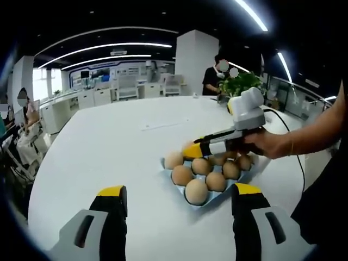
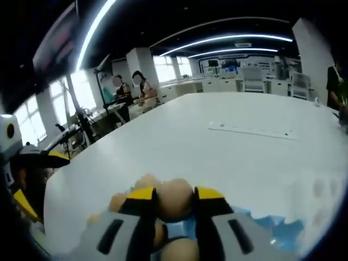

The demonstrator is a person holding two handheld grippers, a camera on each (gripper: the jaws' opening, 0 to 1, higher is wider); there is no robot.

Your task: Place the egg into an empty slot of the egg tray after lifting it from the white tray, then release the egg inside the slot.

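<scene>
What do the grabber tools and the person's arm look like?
Each gripper has two grey jaws with yellow tips and black pads. The left gripper shows dark slots on its jaws. The right gripper carries a white box on top and trails a black cable. The person's hand wears a thin bracelet.

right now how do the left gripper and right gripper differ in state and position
The left gripper is open with nothing between its jaws, while the right gripper is closed around an egg. The left gripper hangs short of the blue egg tray above bare white table, whereas the right gripper is over the tray among the eggs. Both have yellow-tipped black jaws.
</scene>
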